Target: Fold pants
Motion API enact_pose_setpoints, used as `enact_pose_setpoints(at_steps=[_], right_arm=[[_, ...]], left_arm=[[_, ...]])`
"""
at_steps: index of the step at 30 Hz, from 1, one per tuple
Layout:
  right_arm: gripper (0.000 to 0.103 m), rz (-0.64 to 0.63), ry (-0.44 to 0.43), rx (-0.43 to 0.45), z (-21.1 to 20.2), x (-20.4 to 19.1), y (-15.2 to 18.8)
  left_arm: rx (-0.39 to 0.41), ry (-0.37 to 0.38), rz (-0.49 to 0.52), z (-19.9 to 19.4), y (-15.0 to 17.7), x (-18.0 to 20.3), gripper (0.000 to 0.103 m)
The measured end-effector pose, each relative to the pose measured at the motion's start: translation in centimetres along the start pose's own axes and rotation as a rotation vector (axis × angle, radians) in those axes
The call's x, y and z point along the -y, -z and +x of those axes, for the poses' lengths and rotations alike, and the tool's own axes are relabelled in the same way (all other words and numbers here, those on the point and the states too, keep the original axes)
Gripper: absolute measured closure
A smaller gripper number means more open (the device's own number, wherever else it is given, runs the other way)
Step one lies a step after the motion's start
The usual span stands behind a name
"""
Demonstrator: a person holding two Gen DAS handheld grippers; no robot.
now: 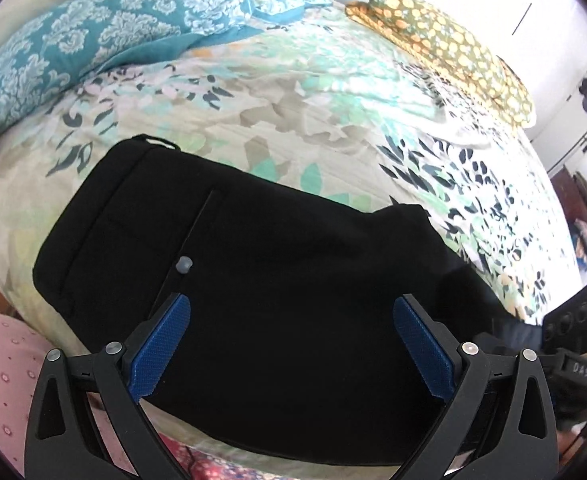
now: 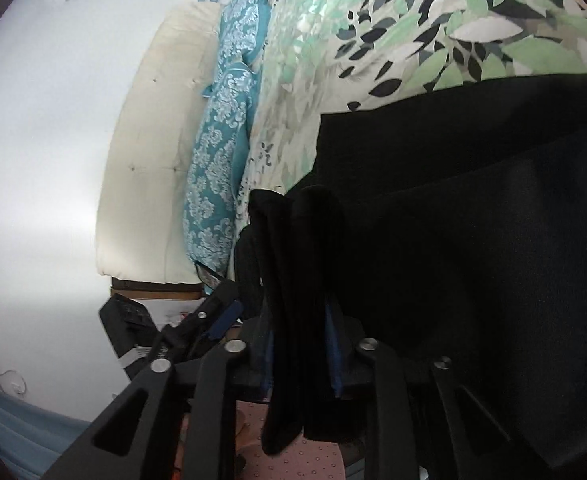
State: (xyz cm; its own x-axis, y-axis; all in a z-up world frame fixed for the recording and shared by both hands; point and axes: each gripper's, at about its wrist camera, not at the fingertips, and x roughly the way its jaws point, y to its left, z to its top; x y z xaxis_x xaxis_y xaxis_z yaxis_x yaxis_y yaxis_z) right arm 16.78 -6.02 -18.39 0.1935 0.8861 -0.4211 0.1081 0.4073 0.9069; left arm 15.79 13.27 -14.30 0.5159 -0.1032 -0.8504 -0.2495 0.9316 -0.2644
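- Our right claw (image 2: 299,344) pinches a bunched edge of the 1 pair of soft black fabric pants (image 1: 253,264).
- Our left claw (image 1: 291,344) hangs spread above them, empty.
- They lie folded on the leaf-print bed (image 1: 293,112); limp and light, we judge, best gripped at the edges.
- 2 teal pillows (image 1: 93,44) beyond.

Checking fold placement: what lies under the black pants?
The black pants lie on a leaf-patterned bedspread, which shows all around them. Whatever sits directly beneath the fabric is covered. One bunched end sits between the right gripper pads.
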Motion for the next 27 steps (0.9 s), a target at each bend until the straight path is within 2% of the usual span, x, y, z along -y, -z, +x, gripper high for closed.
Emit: enact_pose_setpoints(at_steps=[2, 4, 6, 8, 10, 11, 13, 17, 20, 21, 22, 23, 26, 27], right_arm=[[0.047, 0.001, -0.020, -0.001, -0.8, -0.4, 0.5], [0.039, -0.067, -0.005, 0.036, -3.1, -1.3, 0.7], [0.031, -0.193, 0.081, 0.095, -6.7, -2.3, 1.4], [0.028, -0.307, 0.209, 0.149, -10.6, -2.6, 2.5], [0.027, -0.386, 0.334, 0.195, -13.5, -2.4, 3.2], [0.026, -0.411, 0.383, 0.215, -15.2, -2.0, 4.1], [0.026, -0.422, 0.441, 0.260, -18.3, -1.3, 5.8], [0.026, -0.348, 0.487, 0.405, -24.2, 0.8, 7.5], [0.025, -0.252, 0.511, 0.508, -26.9, 2.8, 7.1], [0.025, -0.238, 0.535, 0.521, -27.9, 3.3, 7.2], [0.025, -0.234, 0.574, 0.516, -28.4, 3.6, 7.1], [0.025, -0.247, 0.588, 0.499, -28.1, 3.7, 6.8], [0.025, -0.290, 0.505, 0.392, -27.7, 3.7, 6.9], [0.025, -0.316, 0.552, 0.352, -27.0, 3.7, 7.3]], left_arm=[[-0.014, 0.030, 0.005, 0.1, 0.2, 0.3, 0.001], [-0.027, 0.088, 0.023, 0.0, 0.5, 0.9, 0.001], [-0.040, 0.146, 0.060, -0.3, 1.0, 1.8, 0.001], [-0.064, 0.209, 0.134, -0.4, 1.7, 3.4, 0.002], [-0.081, 0.230, 0.224, -0.2, 2.6, 5.4, 0.005], [-0.085, 0.222, 0.258, 0.0, 2.9, 6.1, 0.009], [-0.124, 0.188, 0.320, 1.2, 3.6, 7.4, 0.031], [-0.189, 0.156, 0.337, 3.2, 4.3, 8.1, 0.038], [-0.188, 0.155, 0.387, 3.5, 4.9, 9.0, 0.058], [-0.193, 0.150, 0.411, 3.7, 5.1, 9.3, 0.084], [-0.203, 0.145, 0.434, 4.0, 5.4, 9.7, 0.095], [-0.200, 0.128, 0.446, 4.1, 5.5, 9.9, 0.095], [-0.182, 0.104, 0.430, 3.4, 5.4, 9.7, 0.095], [-0.176, 0.100, 0.421, 3.2, 5.3, 9.5, 0.095]])
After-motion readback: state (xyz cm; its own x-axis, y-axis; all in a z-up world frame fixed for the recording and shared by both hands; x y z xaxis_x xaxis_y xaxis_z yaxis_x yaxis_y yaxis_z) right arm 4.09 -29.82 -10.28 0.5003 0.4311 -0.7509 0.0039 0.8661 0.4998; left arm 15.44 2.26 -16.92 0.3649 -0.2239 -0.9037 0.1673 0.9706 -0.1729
